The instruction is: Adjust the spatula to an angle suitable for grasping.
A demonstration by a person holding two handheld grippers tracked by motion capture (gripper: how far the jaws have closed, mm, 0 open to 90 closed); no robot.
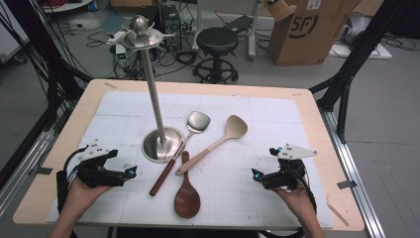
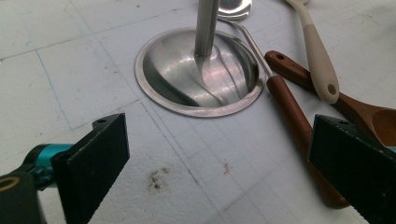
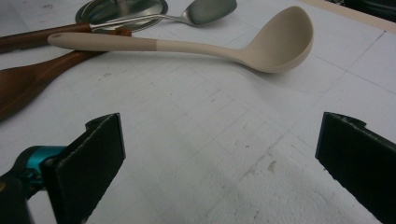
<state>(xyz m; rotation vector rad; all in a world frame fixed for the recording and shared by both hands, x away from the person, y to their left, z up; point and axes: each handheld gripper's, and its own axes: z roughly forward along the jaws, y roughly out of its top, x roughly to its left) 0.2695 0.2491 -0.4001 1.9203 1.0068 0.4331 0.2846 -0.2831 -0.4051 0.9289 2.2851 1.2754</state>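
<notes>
A tall steel utensil stand [image 1: 151,84] rises from a round base [image 1: 162,144] on the white mat. Three utensils lie beside it: a steel spatula with a brown handle [image 1: 184,136], a beige ladle [image 1: 218,140] and a dark wooden spoon [image 1: 186,193]. In the left gripper view the base [image 2: 198,74] lies ahead, with the brown handle [image 2: 299,126] and the wooden spoon [image 2: 369,116] at right. The beige ladle [image 3: 196,46] lies across the right gripper view. My left gripper [image 1: 130,172] rests at the near left, open and holding nothing. My right gripper [image 1: 256,174] is at the near right, also open and holding nothing.
The wooden table [image 1: 74,129] carries a white gridded mat [image 1: 267,124]. Behind it stand a black stool [image 1: 217,52], a cardboard box [image 1: 312,29] and cables on the floor. Black frame legs [image 1: 346,74] flank the table at right.
</notes>
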